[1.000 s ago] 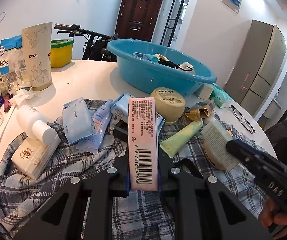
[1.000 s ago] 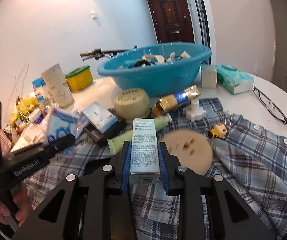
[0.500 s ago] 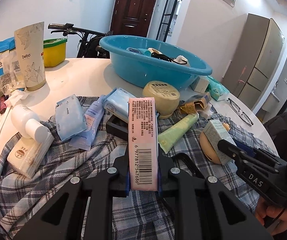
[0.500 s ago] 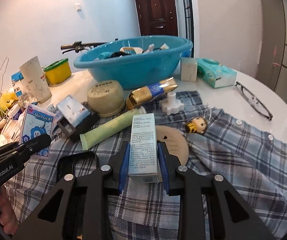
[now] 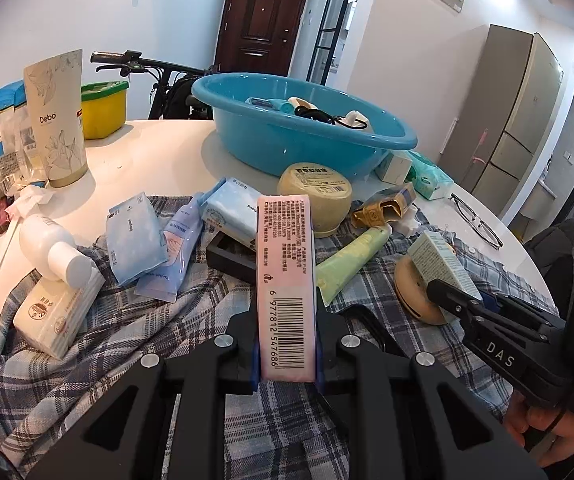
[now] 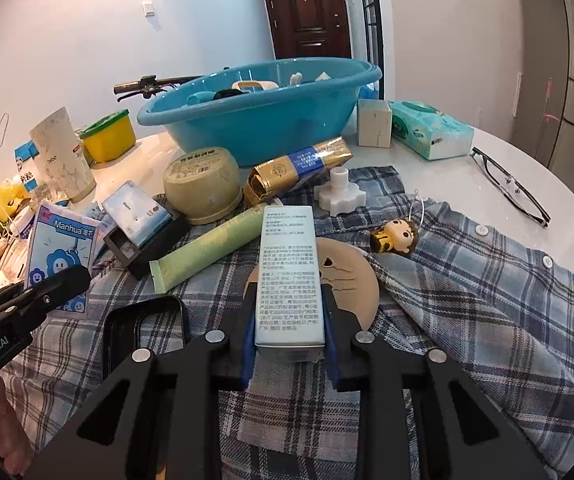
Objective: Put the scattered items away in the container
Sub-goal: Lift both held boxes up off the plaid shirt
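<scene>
My left gripper (image 5: 285,344) is shut on a pink box with a barcode (image 5: 285,276), held upright above the plaid shirt (image 5: 127,332). My right gripper (image 6: 290,328) is shut on a pale green box with printed text (image 6: 290,276), also above the shirt (image 6: 487,320). The blue basin (image 5: 299,132) stands at the back of the white table and holds several items; it also shows in the right wrist view (image 6: 263,120). The right gripper with its box shows at the right of the left wrist view (image 5: 443,264).
On the shirt lie a green tube (image 6: 207,252), a beige round jar (image 6: 201,184), a gold packet (image 6: 299,168), a tan disc (image 6: 351,276), a small doll (image 6: 395,234), blue packets (image 5: 135,240) and a black tray (image 6: 143,328). Glasses (image 6: 511,184) and a tissue pack (image 6: 427,132) lie right.
Both grippers have lifted and drawn back a little with their boxes still held. The basin and clutter sit lower and farther in both views.
</scene>
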Action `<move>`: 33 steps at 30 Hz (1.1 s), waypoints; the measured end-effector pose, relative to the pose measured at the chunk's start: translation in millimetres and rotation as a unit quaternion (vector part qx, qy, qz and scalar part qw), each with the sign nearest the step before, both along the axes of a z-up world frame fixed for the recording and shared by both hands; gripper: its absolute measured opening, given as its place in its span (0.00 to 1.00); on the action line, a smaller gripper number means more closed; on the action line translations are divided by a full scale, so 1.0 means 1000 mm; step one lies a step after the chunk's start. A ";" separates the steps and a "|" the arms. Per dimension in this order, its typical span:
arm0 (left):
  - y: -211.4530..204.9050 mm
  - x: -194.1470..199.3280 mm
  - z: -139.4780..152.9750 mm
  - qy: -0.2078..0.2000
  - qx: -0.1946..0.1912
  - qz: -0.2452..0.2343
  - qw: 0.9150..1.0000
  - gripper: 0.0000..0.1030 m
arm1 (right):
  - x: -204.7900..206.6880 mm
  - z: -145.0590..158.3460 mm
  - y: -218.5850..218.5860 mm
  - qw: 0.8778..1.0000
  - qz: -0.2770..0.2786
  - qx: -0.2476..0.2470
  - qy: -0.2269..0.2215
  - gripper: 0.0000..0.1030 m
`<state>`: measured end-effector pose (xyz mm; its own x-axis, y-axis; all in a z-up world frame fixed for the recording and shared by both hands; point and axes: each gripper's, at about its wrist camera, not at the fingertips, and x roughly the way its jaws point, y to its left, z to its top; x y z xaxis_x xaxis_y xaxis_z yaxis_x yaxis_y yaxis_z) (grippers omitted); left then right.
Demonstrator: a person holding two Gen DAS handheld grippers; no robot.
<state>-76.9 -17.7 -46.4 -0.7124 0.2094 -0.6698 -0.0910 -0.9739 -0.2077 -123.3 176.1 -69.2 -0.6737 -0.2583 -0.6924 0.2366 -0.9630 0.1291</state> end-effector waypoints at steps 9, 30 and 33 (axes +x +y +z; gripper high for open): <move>-0.003 0.001 0.006 0.004 0.005 0.009 1.000 0.20 | 0.006 0.012 0.003 1.000 -0.007 -0.001 0.014 0.25; 0.001 0.016 0.071 0.071 -0.014 0.006 0.997 0.20 | 0.020 0.090 0.011 0.994 -0.008 0.016 0.112 0.25; 0.003 0.017 0.084 0.083 -0.018 0.004 0.996 0.20 | 0.023 0.105 0.008 0.991 -0.004 0.021 0.133 0.25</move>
